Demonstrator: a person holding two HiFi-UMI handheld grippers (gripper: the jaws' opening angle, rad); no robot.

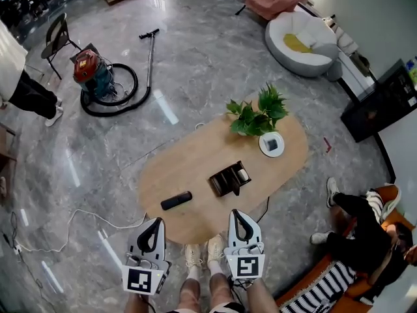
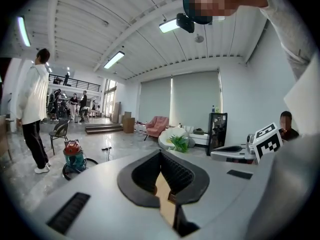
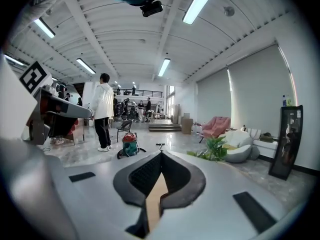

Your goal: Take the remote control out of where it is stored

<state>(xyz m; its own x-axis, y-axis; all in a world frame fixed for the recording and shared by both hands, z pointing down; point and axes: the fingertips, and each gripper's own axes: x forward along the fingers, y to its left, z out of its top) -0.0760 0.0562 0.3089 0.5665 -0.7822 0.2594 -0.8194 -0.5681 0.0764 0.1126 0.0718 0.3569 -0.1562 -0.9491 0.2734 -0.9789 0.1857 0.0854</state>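
The black remote control [image 1: 176, 201] lies flat on the oval wooden table [image 1: 189, 158], near its front-left edge, left of a dark storage holder [image 1: 228, 179] that has a small white item at its right end. My left gripper [image 1: 156, 221] and right gripper [image 1: 236, 213] are held side by side over the table's near edge, both behind the remote and the holder and touching neither. In the left gripper view the left gripper [image 2: 160, 152] points out across the room with its jaws together and nothing between them. The right gripper [image 3: 161, 154] is likewise shut and empty.
A potted plant [image 1: 257, 115] and a round white object [image 1: 272, 144] stand at the table's far right. A red-and-teal vacuum cleaner [image 1: 91, 74] with hose sits on the floor far left. A person [image 1: 365, 230] sits at the right on a striped seat. A cable [image 1: 78, 217] runs along the floor.
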